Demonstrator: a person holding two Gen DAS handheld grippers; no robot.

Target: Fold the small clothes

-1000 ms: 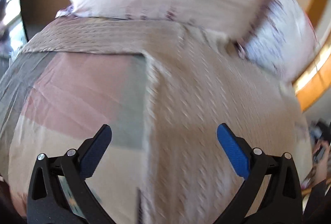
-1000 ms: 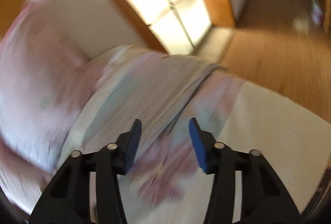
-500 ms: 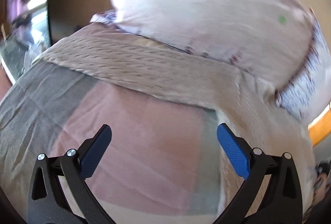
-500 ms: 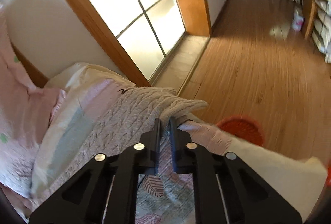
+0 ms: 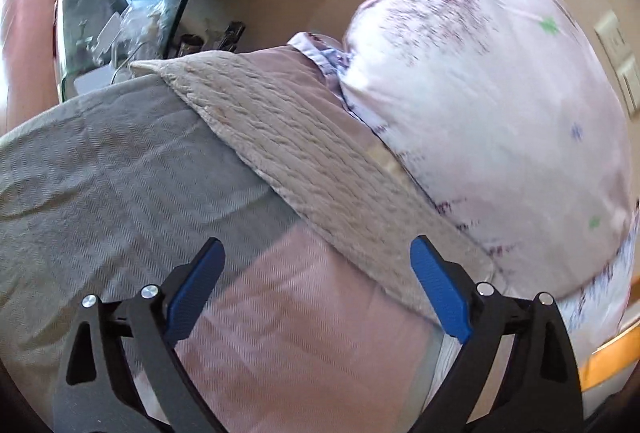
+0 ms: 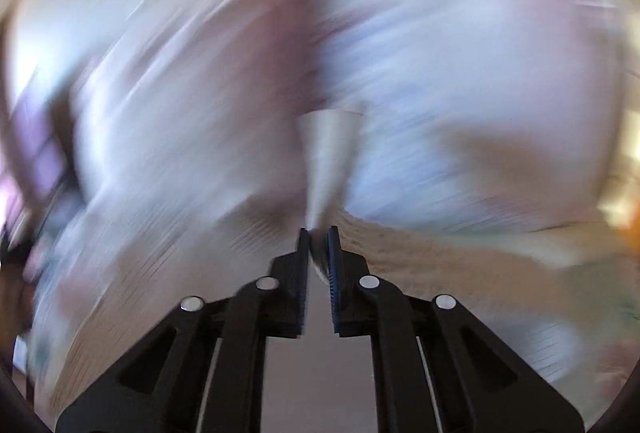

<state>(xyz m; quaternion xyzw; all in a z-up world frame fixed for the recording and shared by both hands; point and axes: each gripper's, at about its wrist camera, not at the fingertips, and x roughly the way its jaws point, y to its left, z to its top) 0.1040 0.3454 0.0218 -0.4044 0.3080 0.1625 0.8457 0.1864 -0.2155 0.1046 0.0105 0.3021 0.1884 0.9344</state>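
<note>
Under my left gripper point(image 5: 318, 293): jaws spread wide, holding nothing, hovering over pink-and-grey sheet point(image 5: 120, 173). Beige knit point(image 5: 288, 153) lies across sheet just ahead, running diagonally, its far edge against pink pillow point(image 5: 480, 113). My right gripper point(image 6: 318, 233): jaws pinched on beige knit corner point(image 6: 328, 153), cloth standing up from tips. Right view badly blurred; I make out knit point(image 6: 420, 253) below and pale pillow point(image 6: 460, 73) behind, little else.

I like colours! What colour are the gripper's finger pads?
Blue pads, clearest in the left wrist view.
</note>
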